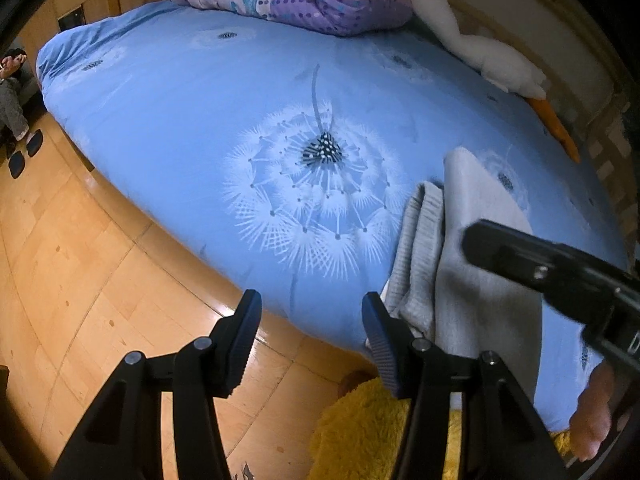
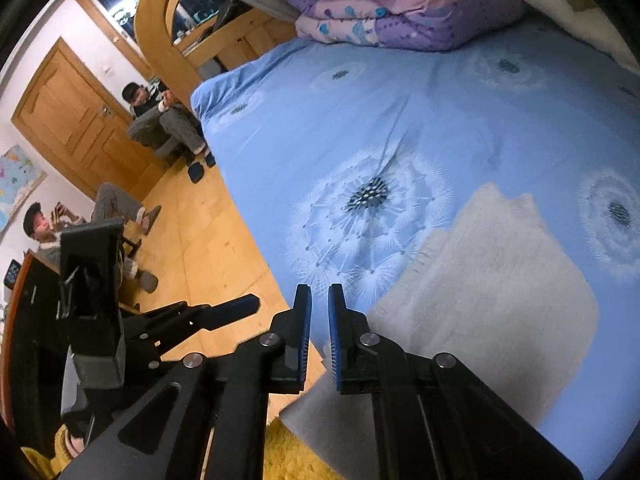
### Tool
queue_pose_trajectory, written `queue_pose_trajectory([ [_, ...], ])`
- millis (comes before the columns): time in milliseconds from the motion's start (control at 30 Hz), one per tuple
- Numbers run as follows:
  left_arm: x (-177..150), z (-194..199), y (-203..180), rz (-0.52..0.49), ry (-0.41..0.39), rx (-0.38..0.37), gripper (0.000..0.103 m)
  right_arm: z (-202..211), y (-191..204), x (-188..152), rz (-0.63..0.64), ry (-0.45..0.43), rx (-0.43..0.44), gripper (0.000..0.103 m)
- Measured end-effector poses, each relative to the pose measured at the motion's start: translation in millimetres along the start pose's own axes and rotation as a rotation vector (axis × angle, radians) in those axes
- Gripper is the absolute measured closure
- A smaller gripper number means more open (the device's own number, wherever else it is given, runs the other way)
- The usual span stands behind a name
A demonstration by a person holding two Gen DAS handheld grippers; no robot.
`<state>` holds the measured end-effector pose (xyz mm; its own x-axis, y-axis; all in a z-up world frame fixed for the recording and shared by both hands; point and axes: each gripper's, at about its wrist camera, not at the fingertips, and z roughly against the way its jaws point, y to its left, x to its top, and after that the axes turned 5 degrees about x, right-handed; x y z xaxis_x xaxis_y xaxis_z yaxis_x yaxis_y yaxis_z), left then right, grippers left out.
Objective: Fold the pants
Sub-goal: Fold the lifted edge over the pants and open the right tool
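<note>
The left gripper (image 1: 312,316) is seen with its jaws spread and nothing between them, above the edge of the bed (image 1: 168,120) where it meets the wooden floor (image 1: 80,280). Its right finger (image 1: 382,340) appears to be just beside the folded grey pants (image 1: 460,280), though contact cannot be told from this view. The right gripper (image 2: 319,312) is seen with its jaws almost pressed together, only a thin gap left, and no cloth is pinched.

In the right wrist view the pants (image 2: 480,300) are shown as a flat folded shape lying near the bed's edge, beside the large dandelion print (image 2: 368,216). The ribbed waistband (image 1: 420,240) is shown only in the left wrist view. Two seated persons (image 2: 168,120) are shown only in the right wrist view, and the goose toy (image 1: 480,48) is seen whole only in the left.

Both grippers are pointed steeply downward. A bare hand (image 1: 592,412) is partly seen behind the right gripper.
</note>
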<state>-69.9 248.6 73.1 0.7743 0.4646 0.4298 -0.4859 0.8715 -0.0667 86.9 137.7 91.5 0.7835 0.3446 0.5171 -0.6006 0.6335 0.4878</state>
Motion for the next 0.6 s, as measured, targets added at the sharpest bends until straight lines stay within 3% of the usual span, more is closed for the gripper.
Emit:
queue_pose_trajectory([
  [200,9.3,12.9,-11.1,-0.020,-0.013,-0.080,0.048,43.2,-35.7,-12.8,-0.098,-0.071,-0.113,0.074],
  [400,11.9,16.2,-42.0,-0.098,0.001,-0.172,0.048,69.0,-72.5,-37.0,-0.217,-0.086,-0.172,0.072],
  [600,10.4,0.1,-68.9,-0.151,0.043,-0.204,0.048,73.9,-91.0,-59.9,-0.277,-0.068,-0.192,0.072],
])
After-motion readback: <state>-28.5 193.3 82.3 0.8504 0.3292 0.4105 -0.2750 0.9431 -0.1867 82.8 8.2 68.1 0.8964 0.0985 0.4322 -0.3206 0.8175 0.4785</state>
